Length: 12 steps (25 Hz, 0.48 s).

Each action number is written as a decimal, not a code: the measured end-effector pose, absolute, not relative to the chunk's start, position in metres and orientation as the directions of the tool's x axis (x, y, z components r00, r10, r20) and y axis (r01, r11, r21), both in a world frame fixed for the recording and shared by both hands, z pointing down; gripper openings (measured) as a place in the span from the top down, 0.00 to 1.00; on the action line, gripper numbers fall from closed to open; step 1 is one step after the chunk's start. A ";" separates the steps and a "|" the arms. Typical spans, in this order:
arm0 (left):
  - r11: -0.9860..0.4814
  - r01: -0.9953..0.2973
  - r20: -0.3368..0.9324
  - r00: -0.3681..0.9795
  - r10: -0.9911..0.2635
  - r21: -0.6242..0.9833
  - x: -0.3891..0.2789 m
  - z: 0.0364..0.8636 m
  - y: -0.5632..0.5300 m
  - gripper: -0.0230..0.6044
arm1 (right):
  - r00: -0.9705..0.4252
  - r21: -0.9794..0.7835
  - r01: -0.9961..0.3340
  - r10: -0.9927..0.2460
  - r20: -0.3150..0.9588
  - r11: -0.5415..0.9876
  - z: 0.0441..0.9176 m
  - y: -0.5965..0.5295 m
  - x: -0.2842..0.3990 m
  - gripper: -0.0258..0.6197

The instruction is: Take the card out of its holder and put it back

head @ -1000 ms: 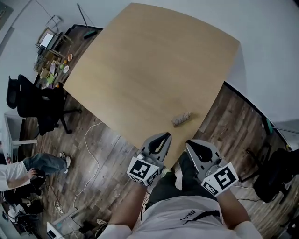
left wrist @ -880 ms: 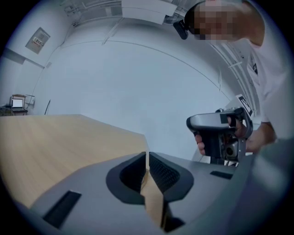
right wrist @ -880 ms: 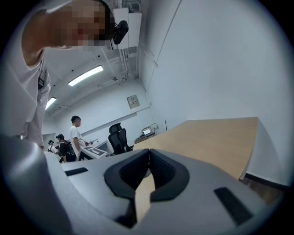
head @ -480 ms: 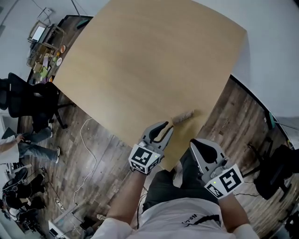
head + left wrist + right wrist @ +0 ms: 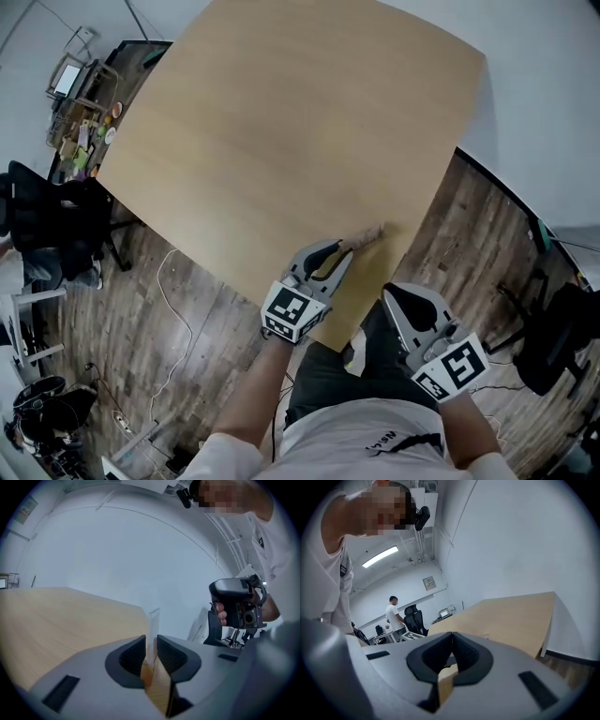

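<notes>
A small clear card holder (image 5: 371, 233) stands near the front right edge of the wooden table (image 5: 281, 122). My left gripper (image 5: 345, 251) has reached the holder's near end. In the left gripper view its jaws stand close together with the clear upright sheet of the card holder (image 5: 153, 620) pinched between them, so my left gripper (image 5: 151, 641) is shut on it. I cannot tell the card apart from the holder. My right gripper (image 5: 394, 292) hangs off the table edge above the person's lap. Seen in its own view, my right gripper (image 5: 451, 637) has its jaws touching with nothing held.
A black office chair (image 5: 47, 216) and a cluttered desk (image 5: 80, 122) stand to the left of the table. A cable (image 5: 173, 281) lies on the wood floor. Another dark chair (image 5: 562, 337) is at the right. A person (image 5: 393, 613) stands far off.
My left gripper has moved forward from the table edge to the card holder and its jaws now sit around it. My right gripper has stayed low by the lap.
</notes>
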<state>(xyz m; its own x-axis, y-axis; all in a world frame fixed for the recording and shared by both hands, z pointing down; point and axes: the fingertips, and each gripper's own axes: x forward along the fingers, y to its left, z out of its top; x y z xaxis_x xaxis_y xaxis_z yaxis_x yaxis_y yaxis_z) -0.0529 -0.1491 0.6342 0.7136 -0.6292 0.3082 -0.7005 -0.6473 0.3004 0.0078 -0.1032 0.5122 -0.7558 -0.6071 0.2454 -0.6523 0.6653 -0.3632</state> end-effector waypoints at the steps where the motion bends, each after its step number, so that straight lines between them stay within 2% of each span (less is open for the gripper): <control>1: -0.652 -0.698 0.309 0.716 -0.627 0.296 -0.052 0.635 -0.150 0.83 | -0.753 -0.362 -0.655 -0.610 0.246 0.663 0.512 -0.104 0.009 0.94; 12: -0.674 -0.681 0.272 0.732 -0.625 0.285 -0.046 0.626 -0.156 0.92 | -0.738 -0.361 -0.672 -0.627 0.251 0.647 0.514 -0.103 0.018 0.94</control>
